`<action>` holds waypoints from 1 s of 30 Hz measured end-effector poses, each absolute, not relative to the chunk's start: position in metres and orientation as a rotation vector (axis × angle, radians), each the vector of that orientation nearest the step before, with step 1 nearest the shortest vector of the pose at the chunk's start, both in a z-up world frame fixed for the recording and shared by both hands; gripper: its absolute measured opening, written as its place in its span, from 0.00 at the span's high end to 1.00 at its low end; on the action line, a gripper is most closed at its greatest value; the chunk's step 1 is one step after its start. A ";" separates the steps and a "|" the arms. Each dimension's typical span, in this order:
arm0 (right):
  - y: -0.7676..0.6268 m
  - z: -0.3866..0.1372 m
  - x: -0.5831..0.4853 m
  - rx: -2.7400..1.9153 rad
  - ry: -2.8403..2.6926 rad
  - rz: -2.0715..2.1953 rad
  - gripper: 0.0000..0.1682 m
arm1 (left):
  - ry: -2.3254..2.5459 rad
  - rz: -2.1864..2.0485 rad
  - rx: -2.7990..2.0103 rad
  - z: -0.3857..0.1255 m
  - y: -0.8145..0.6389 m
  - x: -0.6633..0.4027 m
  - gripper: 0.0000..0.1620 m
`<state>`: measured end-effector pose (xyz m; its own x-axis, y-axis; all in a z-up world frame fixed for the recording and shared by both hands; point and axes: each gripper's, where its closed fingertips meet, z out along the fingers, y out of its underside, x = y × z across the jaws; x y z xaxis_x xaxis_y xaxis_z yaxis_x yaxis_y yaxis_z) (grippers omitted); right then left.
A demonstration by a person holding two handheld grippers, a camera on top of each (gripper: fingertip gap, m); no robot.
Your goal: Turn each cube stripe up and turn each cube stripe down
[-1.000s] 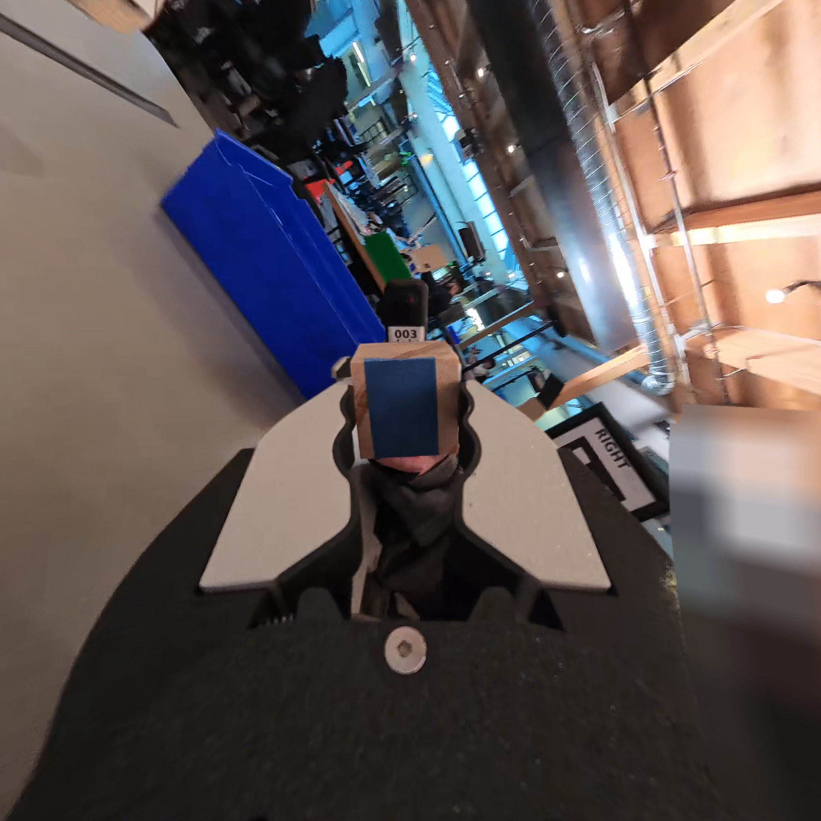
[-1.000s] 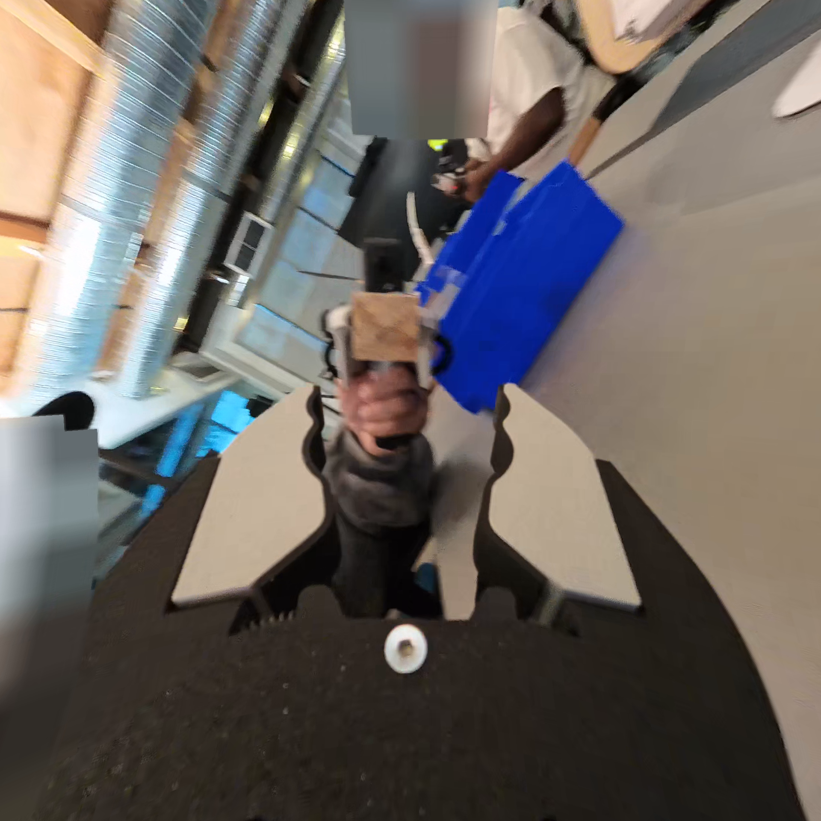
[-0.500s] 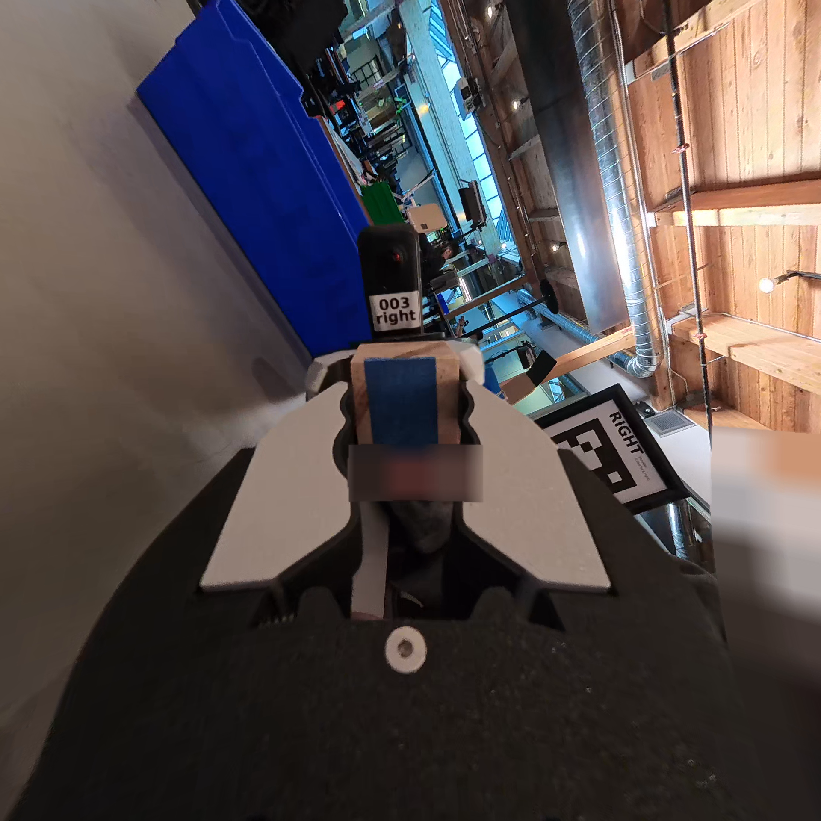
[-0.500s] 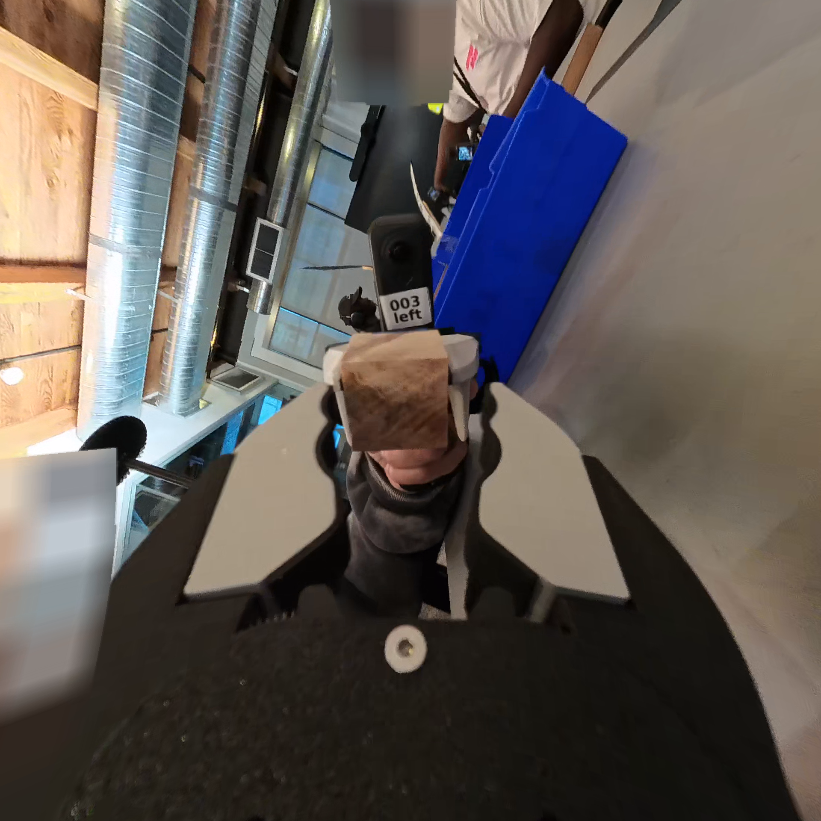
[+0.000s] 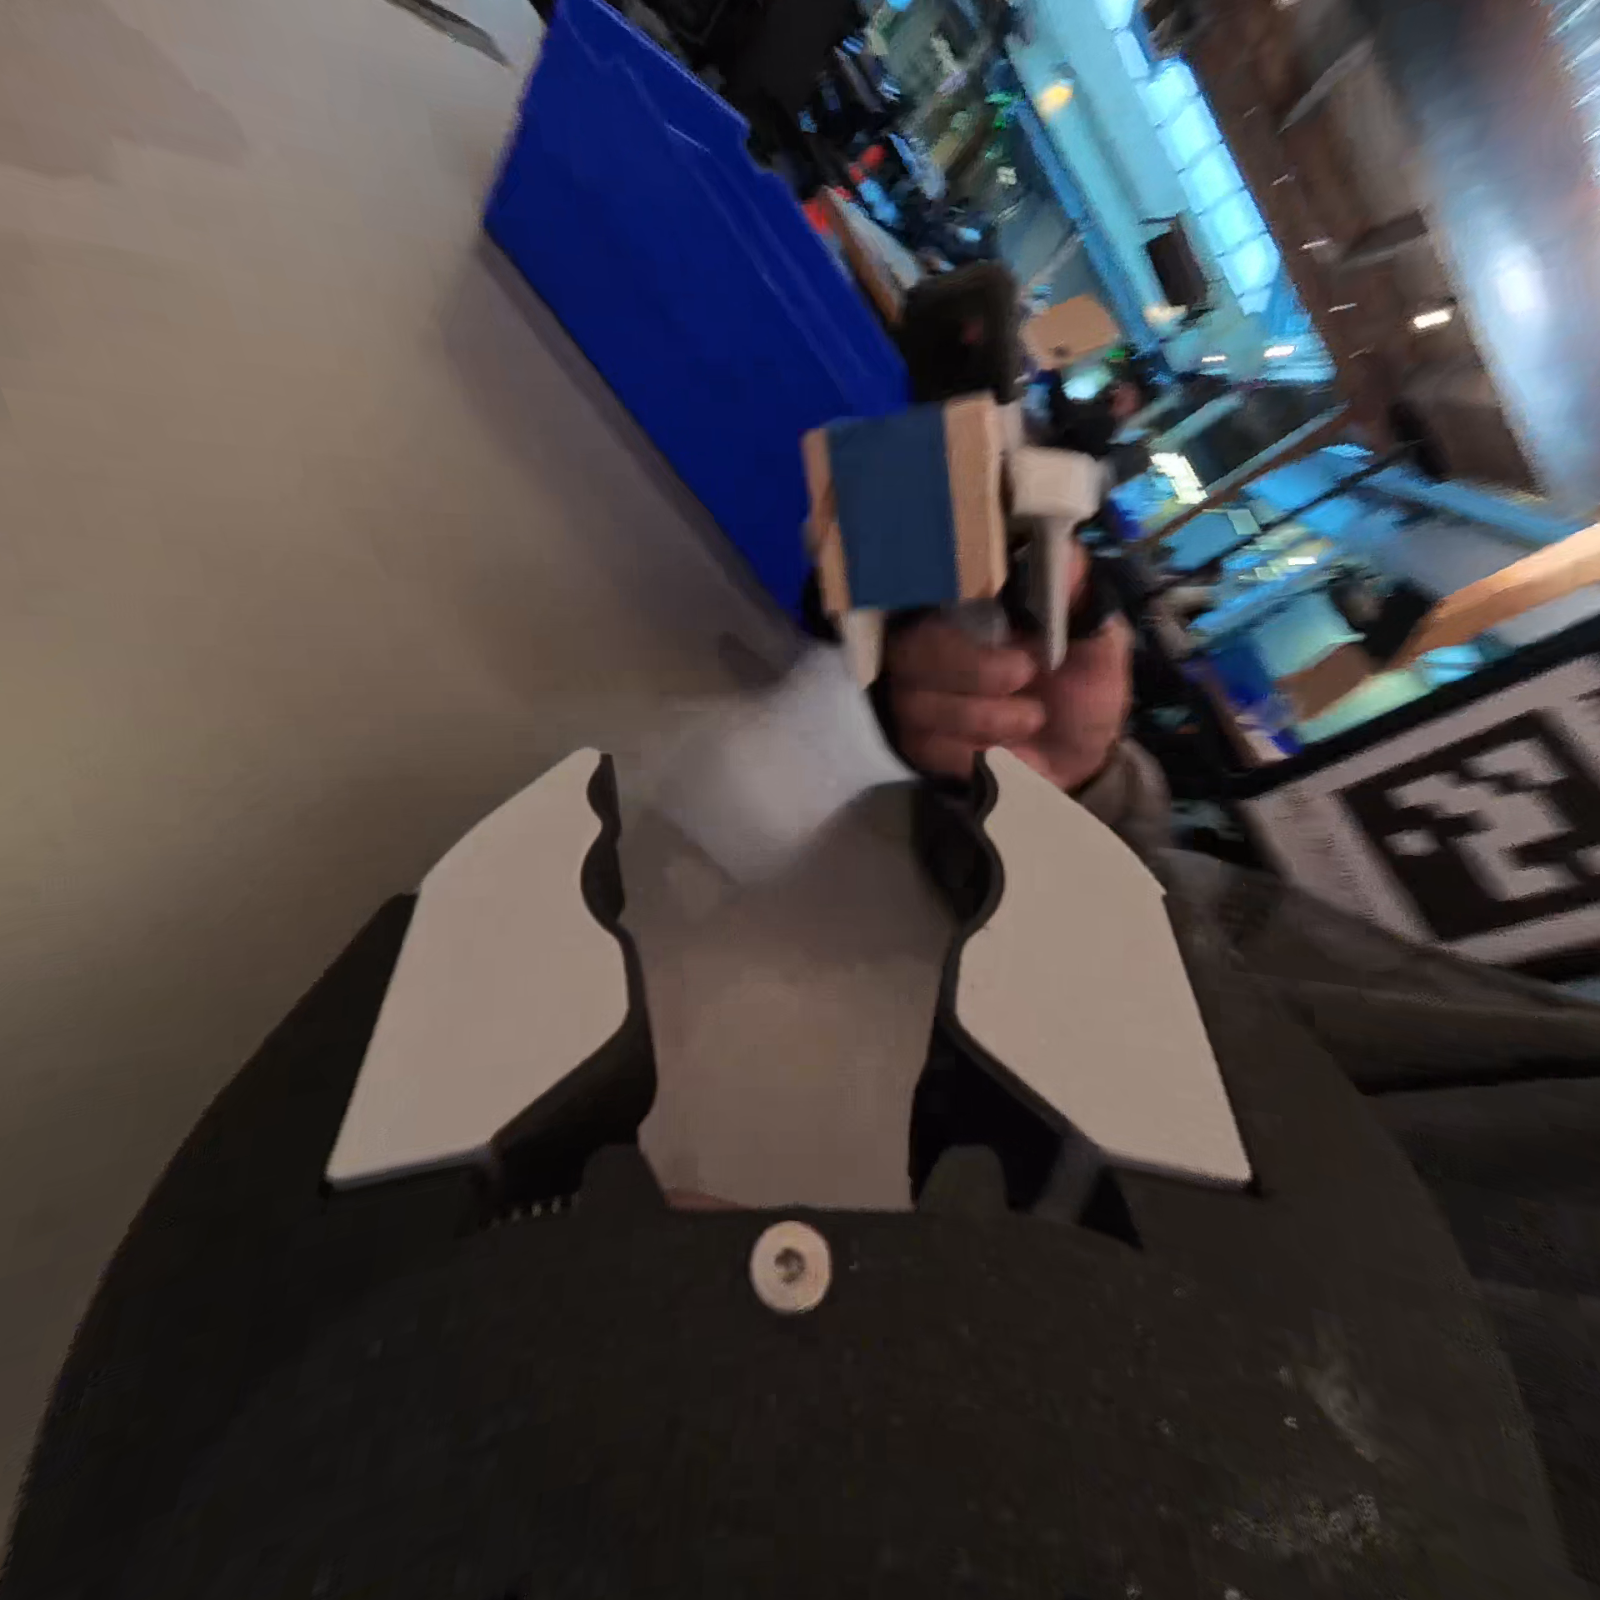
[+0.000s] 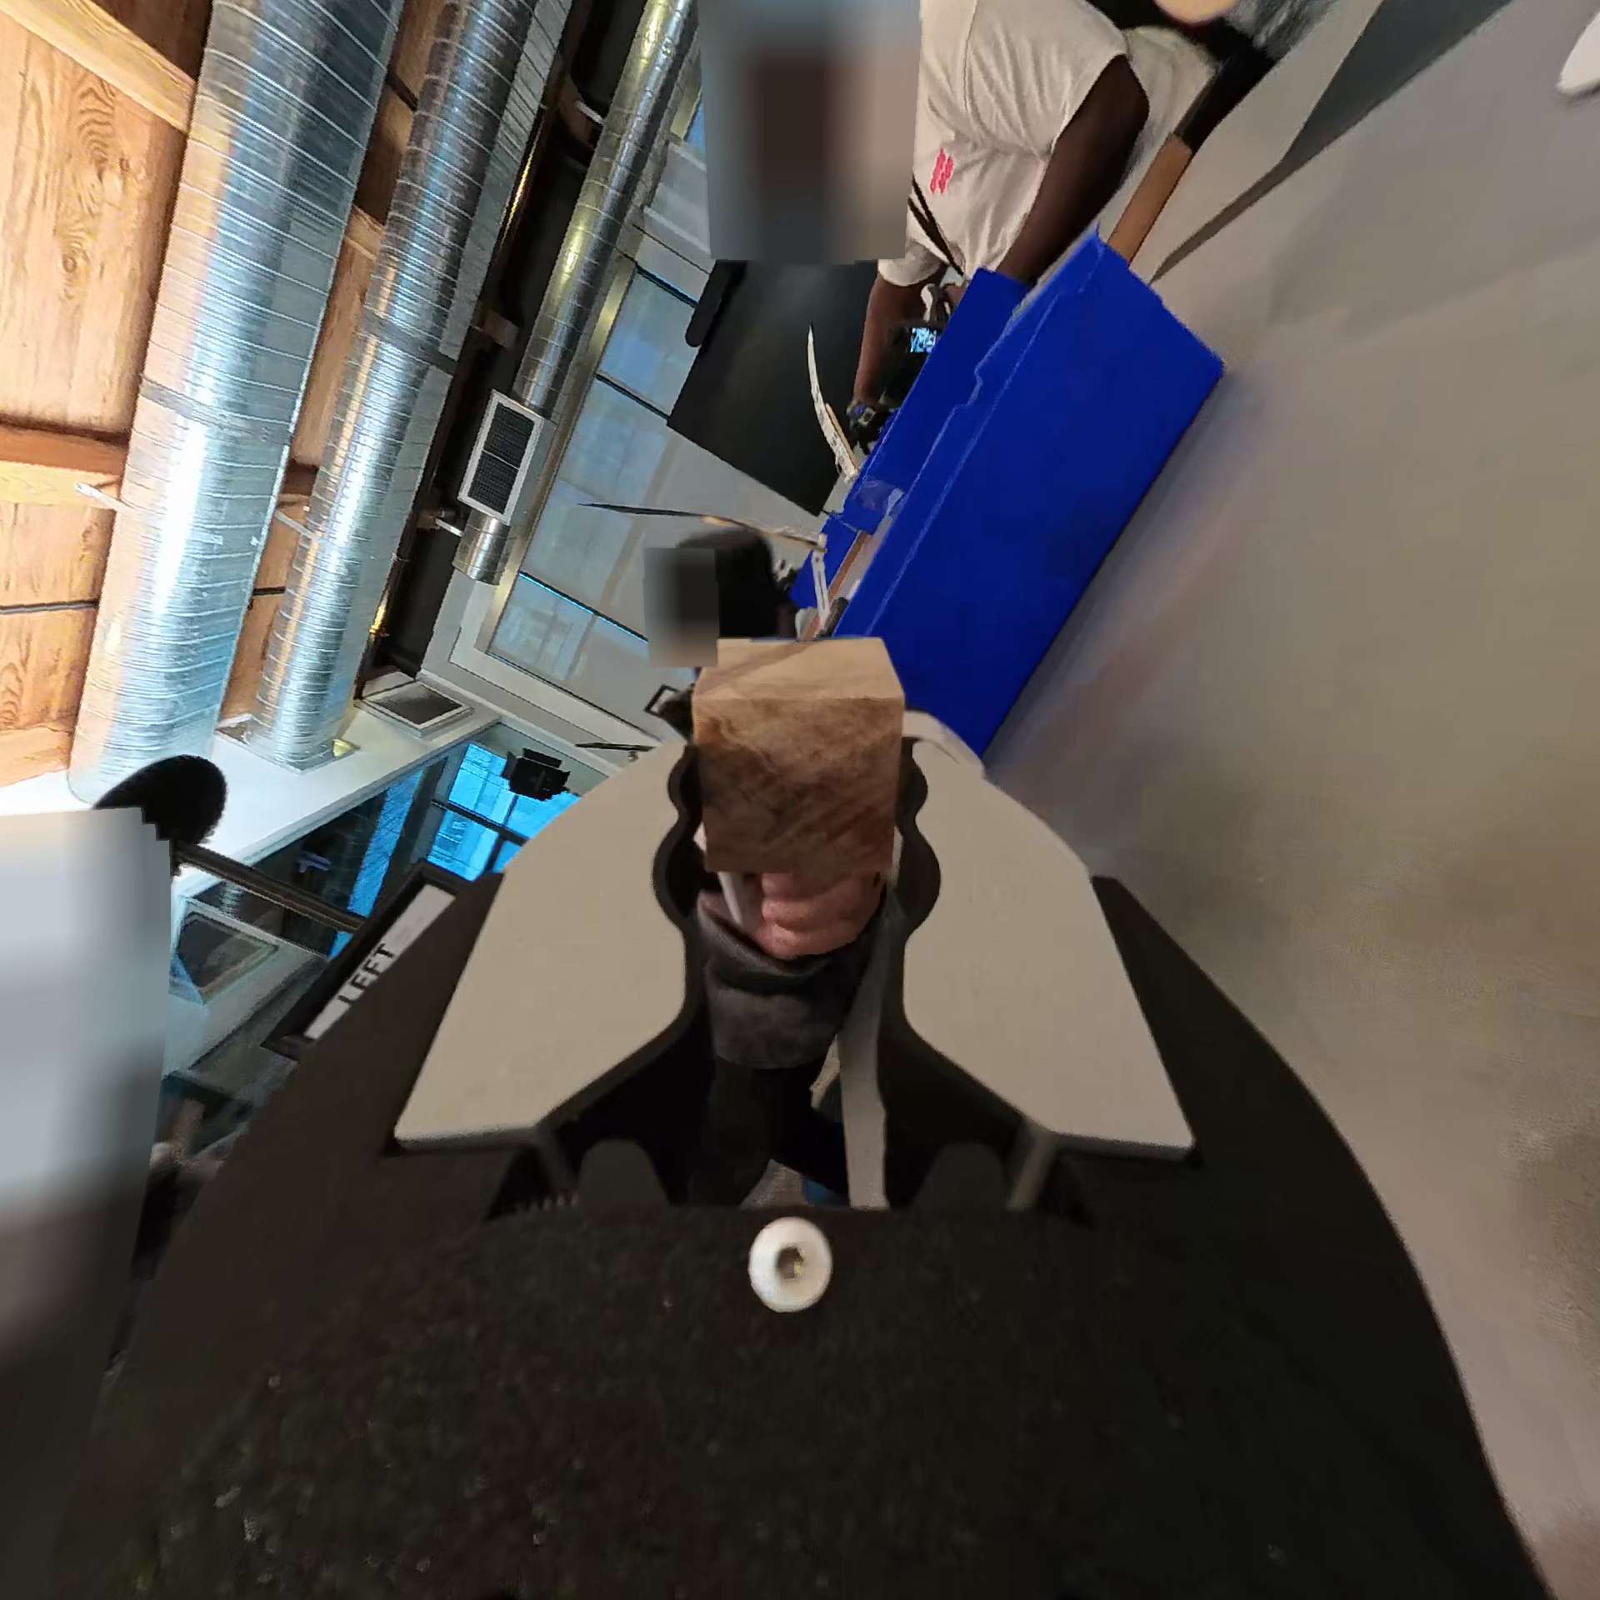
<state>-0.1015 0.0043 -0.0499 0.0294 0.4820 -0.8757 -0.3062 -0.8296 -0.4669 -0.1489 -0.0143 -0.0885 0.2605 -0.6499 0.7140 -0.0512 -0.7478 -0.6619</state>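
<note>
A wooden cube with a blue stripe (image 5: 900,519) is held in the air over the grey table. My right gripper (image 6: 796,762) is shut on the cube (image 6: 796,779), whose plain wood face shows in the right wrist view. In the left wrist view the striped face points at the camera, and the right gripper's white fingers (image 5: 1052,493) clamp the cube. My left gripper (image 5: 792,762) is open and empty, a short way back from the cube. The hand (image 6: 805,918) holding the left gripper shows behind the cube.
A blue bin (image 5: 675,260) stands on the grey table (image 5: 216,519); it also shows in the right wrist view (image 6: 1039,519). A person in a white shirt (image 6: 996,112) stands behind it. A black-and-white marker plate (image 5: 1472,822) sits on the right gripper.
The cube has passed from my left gripper to my right. The right gripper closed on it; the left opened and pulled back.
</note>
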 end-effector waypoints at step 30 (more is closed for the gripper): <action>0.040 -0.097 0.216 -2.573 0.109 0.155 0.74 | 0.836 -0.668 -2.217 -0.159 -0.033 -0.193 0.63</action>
<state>0.2163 0.0396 -0.0972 0.9900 -0.0458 -0.1333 -0.1099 -0.8433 -0.5260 -0.1931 -0.0329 -0.1588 0.6641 -0.7142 0.2211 -0.3727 -0.5726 -0.7302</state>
